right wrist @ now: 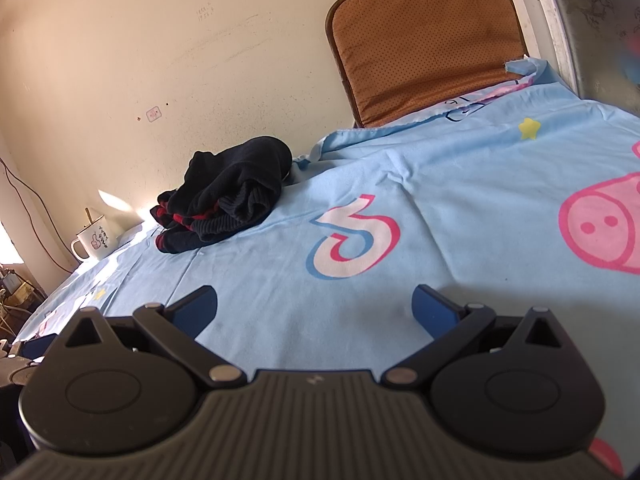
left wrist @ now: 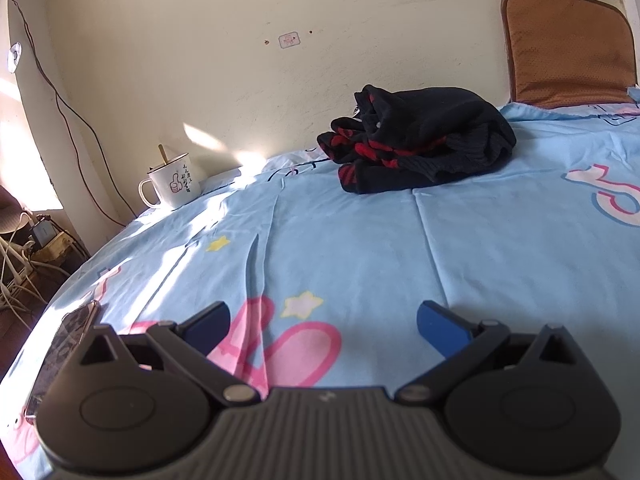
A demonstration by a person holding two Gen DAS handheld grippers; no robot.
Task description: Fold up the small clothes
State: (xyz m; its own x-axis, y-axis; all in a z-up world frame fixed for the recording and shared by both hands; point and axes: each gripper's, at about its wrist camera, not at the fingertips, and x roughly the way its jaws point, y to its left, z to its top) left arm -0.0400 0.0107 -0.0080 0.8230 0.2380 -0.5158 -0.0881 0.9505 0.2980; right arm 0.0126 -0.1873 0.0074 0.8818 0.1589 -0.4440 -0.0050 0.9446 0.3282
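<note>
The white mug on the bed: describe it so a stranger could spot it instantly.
Start from the light blue cartoon-print bedsheet and follow it to its far left corner against the cream wall. There stands the white enamel mug, left of the crumpled black and red knitted garment. Unlike the soft clothing, it is rigid, has a handle, a thumbs-up print and a wooden stick poking out.

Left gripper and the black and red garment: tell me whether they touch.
Apart. The left wrist view shows the left gripper open, with a wide stretch of bare blue bedsheet between its fingers and the black and red garment.
</note>
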